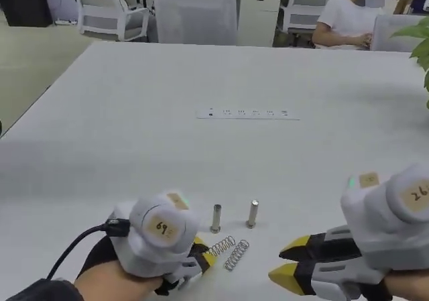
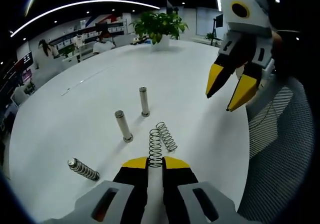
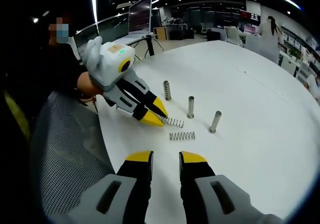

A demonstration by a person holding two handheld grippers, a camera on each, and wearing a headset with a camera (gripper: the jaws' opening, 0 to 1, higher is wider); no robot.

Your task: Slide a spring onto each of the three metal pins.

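On the tabletop (image 1: pixel 134 113), one pin (image 2: pixel 83 169) already wears its spring, while two pins (image 2: pixel 144 102) stand bare. The left hand-held gripper (image 2: pixel 155 160) pinches the end of one loose spring (image 2: pixel 155 146). A second spring (image 2: pixel 166 136) lies just beside it, and the right hand-held gripper (image 3: pixel 166 156) is open and empty.

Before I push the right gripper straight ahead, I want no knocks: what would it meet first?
Probably the loose spring lying just beyond the right gripper's open jaws; an upright bare pin stands behind it. Depth is uncertain.

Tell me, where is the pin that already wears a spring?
In the left gripper view the spring-covered pin sits at lower left, beside the nearer bare pin; in the right gripper view it stands just beyond the left gripper.
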